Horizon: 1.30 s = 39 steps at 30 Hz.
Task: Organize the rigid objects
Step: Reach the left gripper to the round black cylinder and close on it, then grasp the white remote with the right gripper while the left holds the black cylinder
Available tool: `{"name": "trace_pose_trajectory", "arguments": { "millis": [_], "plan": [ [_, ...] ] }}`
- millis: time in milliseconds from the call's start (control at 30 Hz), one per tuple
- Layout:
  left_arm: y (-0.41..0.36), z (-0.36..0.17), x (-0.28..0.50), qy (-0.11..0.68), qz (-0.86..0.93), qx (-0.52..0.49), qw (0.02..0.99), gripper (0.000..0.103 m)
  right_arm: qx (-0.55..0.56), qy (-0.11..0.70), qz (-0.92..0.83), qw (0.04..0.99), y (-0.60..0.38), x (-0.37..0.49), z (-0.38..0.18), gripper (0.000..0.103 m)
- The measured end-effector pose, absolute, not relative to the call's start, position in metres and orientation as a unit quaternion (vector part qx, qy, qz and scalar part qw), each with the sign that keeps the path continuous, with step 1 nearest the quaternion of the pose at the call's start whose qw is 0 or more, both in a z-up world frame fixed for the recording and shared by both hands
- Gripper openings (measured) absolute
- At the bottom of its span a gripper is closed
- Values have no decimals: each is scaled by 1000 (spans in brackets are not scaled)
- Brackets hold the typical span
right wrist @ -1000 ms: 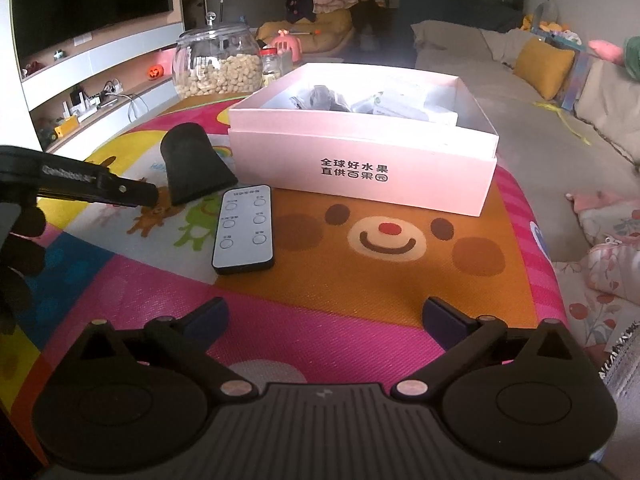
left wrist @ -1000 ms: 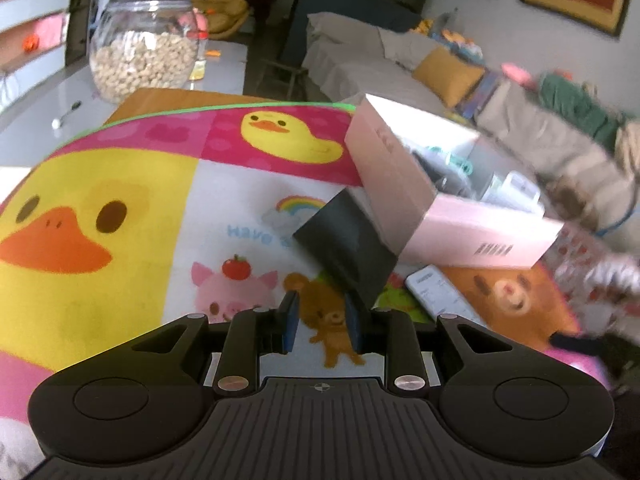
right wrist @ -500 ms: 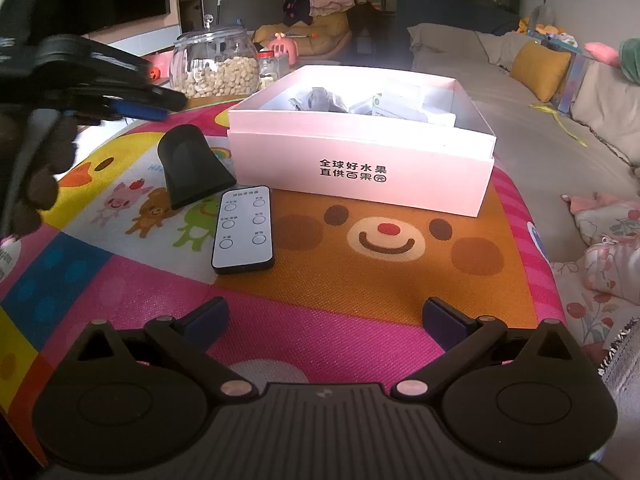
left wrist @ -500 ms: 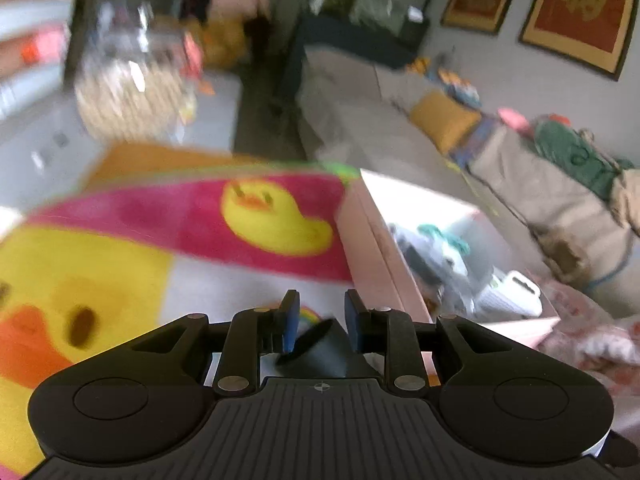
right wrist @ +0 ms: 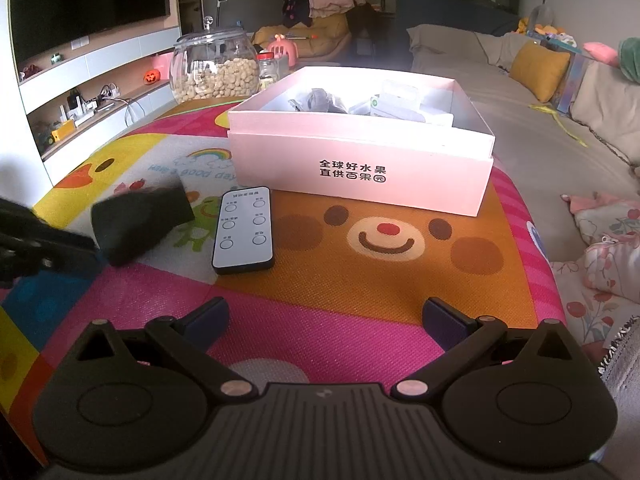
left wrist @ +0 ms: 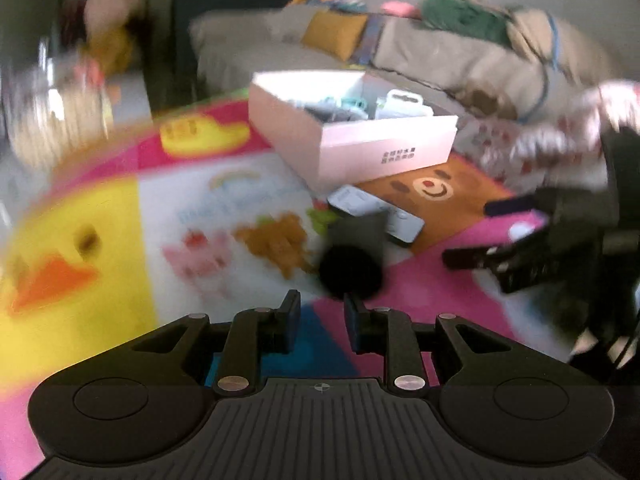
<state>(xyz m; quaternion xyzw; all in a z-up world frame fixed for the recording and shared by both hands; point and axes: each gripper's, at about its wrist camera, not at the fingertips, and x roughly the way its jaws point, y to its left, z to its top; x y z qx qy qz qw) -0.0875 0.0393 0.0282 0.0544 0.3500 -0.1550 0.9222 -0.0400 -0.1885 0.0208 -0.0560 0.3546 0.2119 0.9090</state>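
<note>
A black wedge-shaped object (right wrist: pixel 138 222) lies on the colourful play mat, left of a grey remote control (right wrist: pixel 244 230). In the blurred left wrist view the black object (left wrist: pixel 354 258) sits just ahead of my left gripper (left wrist: pixel 320 318), whose fingers stand a narrow gap apart with nothing between them. The remote (left wrist: pixel 376 214) lies beyond it. A pink box (right wrist: pixel 360 148) holding several items stands behind; it also shows in the left wrist view (left wrist: pixel 352 144). My right gripper (right wrist: pixel 324 320) is wide open and empty above the mat's near edge.
A glass jar of nuts (right wrist: pixel 214 68) stands at the mat's far left corner. A sofa with a yellow cushion (right wrist: pixel 538 68) runs along the right. A TV shelf unit (right wrist: pixel 92 92) is on the left. My right gripper shows in the left wrist view (left wrist: pixel 532 248).
The black object has tipped and now lies pointing right, nearer the front. My left gripper swung from high near the jar down to low behind the object.
</note>
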Motion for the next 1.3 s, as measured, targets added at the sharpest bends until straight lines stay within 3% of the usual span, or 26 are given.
{"name": "trace_pose_trajectory", "arguments": {
  "millis": [300, 400, 467, 567, 733, 933, 1200, 1300],
  "plan": [
    [25, 16, -82, 394, -202, 93, 892, 29, -56, 355, 212, 909, -189, -40, 21, 103],
    [15, 16, -77, 401, -214, 84, 886, 43, -56, 354, 212, 909, -189, -40, 21, 103],
    [8, 14, -77, 403, -227, 86, 882, 65, -55, 354, 212, 909, -189, -40, 21, 103],
    [-3, 11, -78, 404, -243, 94, 877, 84, -55, 354, 212, 909, -189, -40, 21, 103],
    [1, 23, -80, 381, -207, 93, 896, 72, -52, 354, 213, 909, -189, -40, 21, 103],
    [9, 34, -53, 350, -163, 54, 921, 72, -51, 354, 213, 909, -189, -40, 21, 103],
    [5, 5, -15, 350, -174, -4, 921, 71, -48, 353, 214, 910, -190, -40, 21, 102],
    [12, 5, -19, 351, -173, -17, 920, 63, -45, 353, 213, 910, -191, -40, 23, 100]
  ]
}}
